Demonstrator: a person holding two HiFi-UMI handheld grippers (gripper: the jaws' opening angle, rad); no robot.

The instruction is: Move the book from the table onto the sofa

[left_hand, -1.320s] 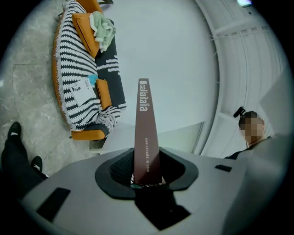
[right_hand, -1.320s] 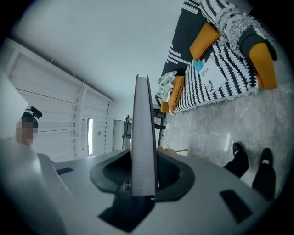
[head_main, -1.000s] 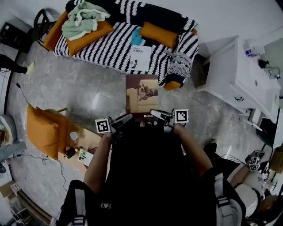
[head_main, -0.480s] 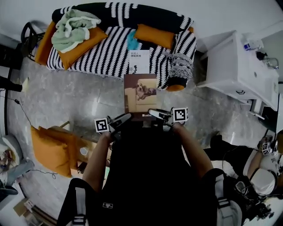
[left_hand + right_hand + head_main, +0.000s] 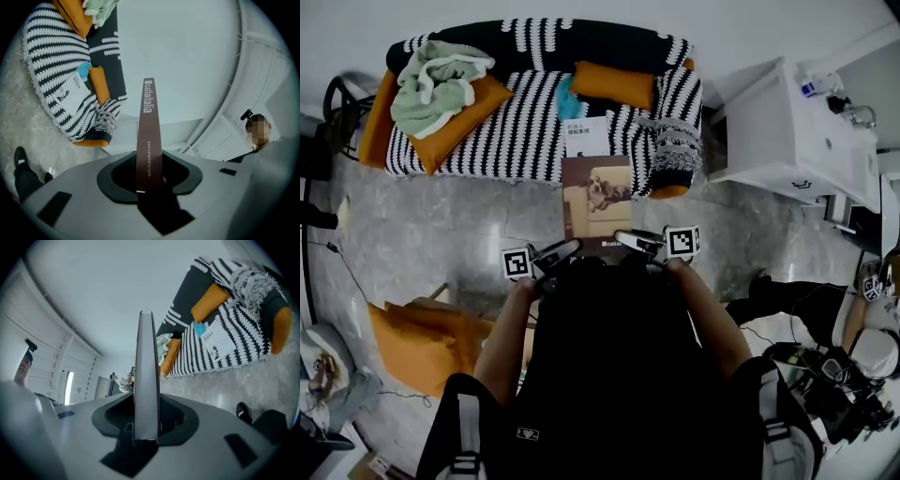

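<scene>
A brown book [image 5: 598, 206] with a dog picture on its cover is held flat in front of me, above the grey floor. My left gripper [image 5: 565, 251] is shut on its near left corner and my right gripper [image 5: 630, 240] on its near right corner. In the left gripper view the brown spine [image 5: 148, 131] stands between the jaws of the left gripper [image 5: 149, 180]. The right gripper view has the page edge [image 5: 146, 380] clamped in the right gripper [image 5: 145, 427]. The black-and-white striped sofa [image 5: 516, 131] lies just beyond the book's far edge.
A white book [image 5: 587, 137] lies on the sofa seat, with orange cushions [image 5: 614, 84] and a green blanket [image 5: 436, 75]. A white cabinet [image 5: 787, 141] stands to the right. An orange seat [image 5: 422, 337] is at the lower left. Another person [image 5: 862, 347] sits at the right.
The sofa has slid left and towards the middle of the head view as the book is carried nearer to it. Both grips look unchanged.
</scene>
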